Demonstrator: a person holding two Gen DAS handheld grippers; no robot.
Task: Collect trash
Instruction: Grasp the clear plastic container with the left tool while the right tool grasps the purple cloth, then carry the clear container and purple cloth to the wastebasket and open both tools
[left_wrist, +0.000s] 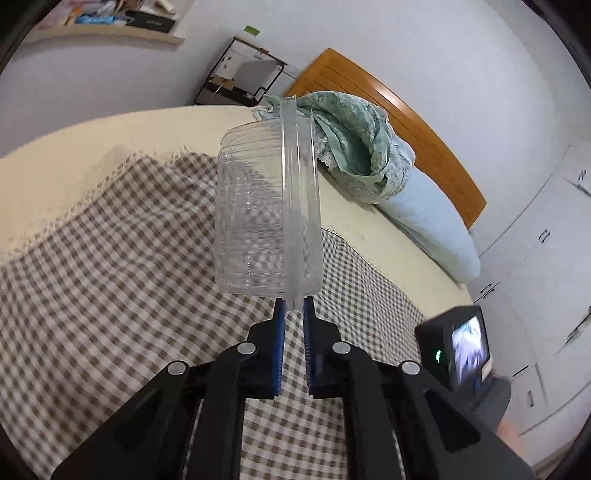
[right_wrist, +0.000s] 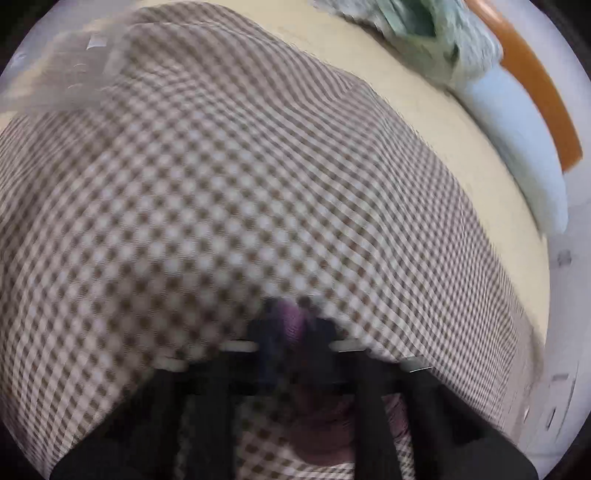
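Blue-padded fingers (left_wrist: 281, 332) of the left gripper (left_wrist: 294, 308) sit nearest the lens, closed on the rim seam of a clear plastic box (left_wrist: 255, 210). Box is held off the checked cloth (left_wrist: 110, 258), edge-on and upright, lid half to the right of the seam, tub half to the left. Nothing visible inside; the checks read straight through the walls, so I judge it empty.

Right gripper (right_wrist: 286, 317): picture heavily blurred. Jaws read as closed, with something purple (right_wrist: 290, 314) pinched between the tips, low over the near edge of the checked cloth. Cannot tell what the purple thing is; likely a scrap or wrapper.

Setting: cloth lies across a cream bed (left_wrist: 55, 177); green blanket (left_wrist: 354, 147) and pale pillow (left_wrist: 432, 225) are bunched at the headboard end, well apart from both grippers. No bin or bag shows in either view.

Step in hand, my judgement: both pieces are gripped and need carrying off to wherever trash goes.

Notes for doing it well:
- The grip on the box is only a thin rim pinch, so keep it closed and avoid swinging, or the box may pivot or slip.
- Thin plastic will flex; do not knock it against the bed edge.
- Confirm the purple item is truly caught before lifting clear of the cloth, and that no cloth is pinched with it.
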